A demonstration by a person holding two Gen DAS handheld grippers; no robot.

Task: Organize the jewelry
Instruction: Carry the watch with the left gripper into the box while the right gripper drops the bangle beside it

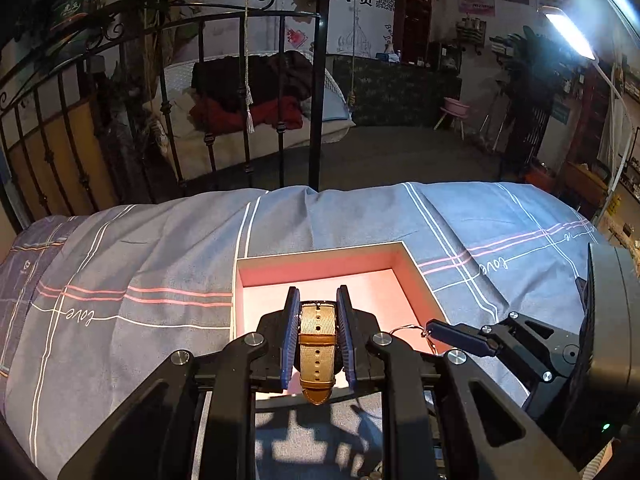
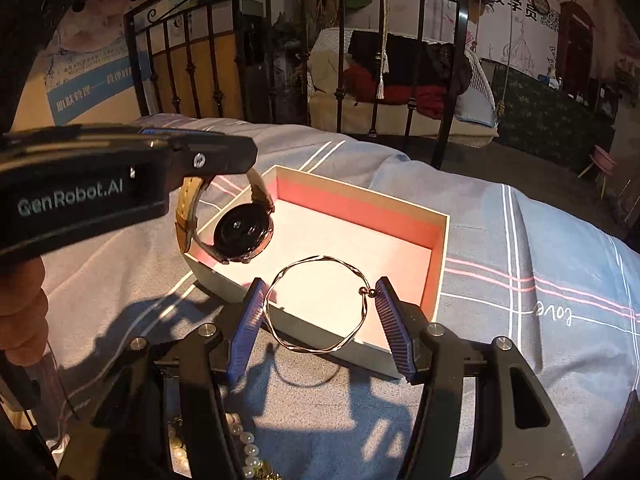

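- The left hand-held gripper (image 1: pixel 318 334) has its blue ribbed pads closed narrowly on a wristwatch with a woven gold-tan strap and a round black case (image 1: pixel 317 344); the strap runs lengthwise between the pads and its tongue end hangs out toward 6 o'clock
- In the right wrist view the same watch (image 2: pixel 242 233) hangs below the left tool at 10 o'clock, its dark case back facing the camera, over the near left corner of the box; whether it touches the box floor I cannot tell
- The shallow square cardboard box with a pink-red lining (image 1: pixel 412 264) sits on the bed, open at the top, at 12 o'clock from the left gripper
- The right hand-held gripper (image 2: pixel 320 320) stands wide, its two blue pads spread about as far as the ring they pinch: a thin twisted rose-gold wire bangle with small ball ends (image 2: pixel 316 304)
- The bangle is held roughly level over the near wall of the box (image 2: pixel 438 256), partly above the lining and partly above the bedding, and throws a ring shadow at 6 o'clock
- A grey-blue bedsheet with white and pink stripes and the word "love" (image 2: pixel 560 280) covers the bed beneath everything
- A strand of cream pearl beads (image 2: pixel 246 446) lies at 6 o'clock, by the right gripper's base
- A black wrought-iron bed rail (image 2: pixel 340 64) stands at 12 o'clock beyond the bed
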